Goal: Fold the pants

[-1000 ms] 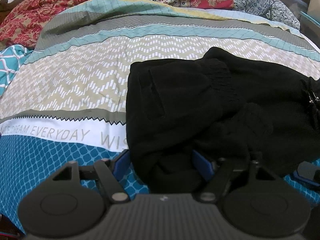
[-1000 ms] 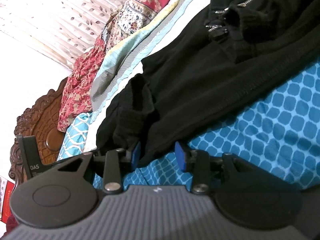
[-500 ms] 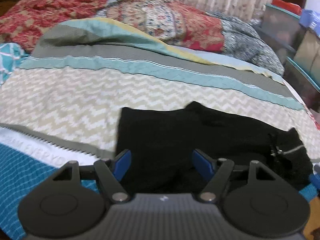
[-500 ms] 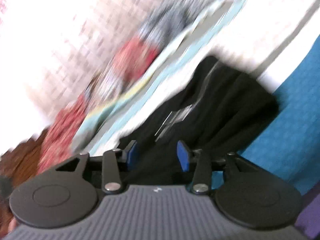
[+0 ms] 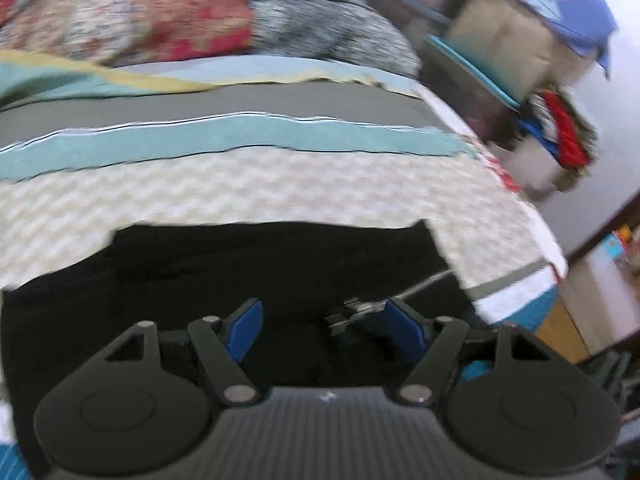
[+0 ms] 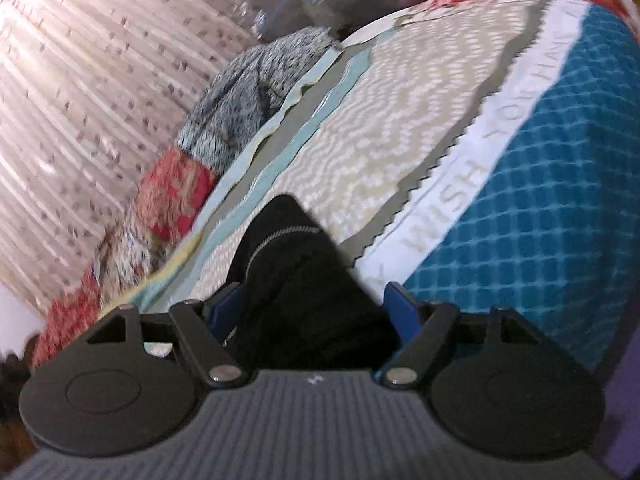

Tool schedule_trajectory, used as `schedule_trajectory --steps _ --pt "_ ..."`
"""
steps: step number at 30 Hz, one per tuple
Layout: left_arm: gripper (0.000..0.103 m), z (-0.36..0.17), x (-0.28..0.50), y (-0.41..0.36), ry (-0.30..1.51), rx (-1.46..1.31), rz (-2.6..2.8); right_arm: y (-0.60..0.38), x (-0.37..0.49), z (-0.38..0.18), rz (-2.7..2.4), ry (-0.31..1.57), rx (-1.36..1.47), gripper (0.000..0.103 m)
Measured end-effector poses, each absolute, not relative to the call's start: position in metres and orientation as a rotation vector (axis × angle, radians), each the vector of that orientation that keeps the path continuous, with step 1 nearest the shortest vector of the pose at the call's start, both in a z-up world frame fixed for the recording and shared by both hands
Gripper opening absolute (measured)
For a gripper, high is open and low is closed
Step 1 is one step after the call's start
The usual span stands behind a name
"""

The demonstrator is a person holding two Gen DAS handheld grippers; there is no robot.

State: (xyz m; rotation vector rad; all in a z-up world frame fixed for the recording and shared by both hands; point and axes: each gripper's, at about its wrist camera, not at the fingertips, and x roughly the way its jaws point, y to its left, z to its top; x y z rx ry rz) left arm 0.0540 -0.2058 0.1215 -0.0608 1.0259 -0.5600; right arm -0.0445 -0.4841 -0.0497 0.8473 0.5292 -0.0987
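The black pants (image 5: 248, 268) lie bunched on the striped bedspread (image 5: 248, 184). A silver zipper (image 5: 360, 310) shows near their right end. My left gripper (image 5: 324, 328) is open just above the pants, its blue pads apart and empty. In the right wrist view the pants (image 6: 296, 280) show as a dark heap with a zipper line. My right gripper (image 6: 316, 308) is open, its pads wide on either side of the heap, and I cannot tell whether they touch the cloth.
A red floral quilt (image 5: 132, 12) and a grey blanket (image 5: 332, 16) lie at the head of the bed. Storage boxes (image 5: 504, 40) and piled clothes (image 5: 560, 136) stand past the bed's right edge. A patterned curtain (image 6: 80, 80) hangs behind.
Both grippers have swung toward the right end of the pants. The right gripper's jaws have opened wider. The left gripper has risen from the cloth and stays open.
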Motion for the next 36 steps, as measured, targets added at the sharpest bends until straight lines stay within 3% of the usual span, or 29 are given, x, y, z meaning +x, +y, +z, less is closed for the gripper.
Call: schedule_trajectory --steps 1,2,12,13,14,15,18,22,27,29,30,31,36 --pt "0.07 0.121 0.055 -0.217 1.027 -0.055 -0.577 -0.482 -0.043 -0.047 -0.096 0.548 0.812 0.031" --pt "0.07 0.121 0.056 -0.231 1.03 -0.047 -0.596 -0.48 -0.041 -0.045 -0.08 0.564 0.784 0.022" --pt "0.078 0.109 0.058 -0.302 1.075 0.075 -0.656 -0.378 -0.048 0.005 0.193 0.456 0.412 0.021" --pt "0.071 0.106 0.057 -0.304 1.069 0.108 -0.643 -0.367 -0.049 0.007 0.21 0.449 0.369 0.021" --pt "0.037 0.103 0.056 -0.303 1.055 0.134 -0.629 -0.36 -0.05 0.008 0.224 0.442 0.339 0.021" --pt "0.023 0.1 0.056 -0.301 1.047 0.149 -0.621 -0.353 -0.052 0.01 0.239 0.434 0.314 0.021" --pt "0.015 0.103 0.068 -0.271 1.062 0.019 -0.647 -0.347 -0.057 0.01 0.241 0.413 0.288 0.029" --pt "0.015 0.109 0.075 -0.227 1.071 -0.094 -0.64 -0.345 -0.063 0.005 0.264 0.415 0.279 0.065" --pt "0.015 0.109 0.077 -0.179 1.085 -0.203 -0.626 -0.321 -0.049 -0.008 0.296 0.466 0.199 0.066" --pt "0.015 0.106 0.075 -0.161 1.084 -0.245 -0.616 -0.307 -0.04 -0.012 0.29 0.499 0.15 0.057" --pt "0.015 0.105 0.074 -0.152 1.083 -0.261 -0.608 -0.302 -0.037 -0.013 0.287 0.512 0.139 0.031" --pt "0.015 0.104 0.073 -0.144 1.082 -0.271 -0.6 -0.298 -0.033 -0.013 0.29 0.527 0.14 0.015" --pt "0.015 0.102 0.075 -0.098 1.057 -0.363 -0.555 -0.274 -0.041 0.003 0.354 0.497 0.115 0.014"
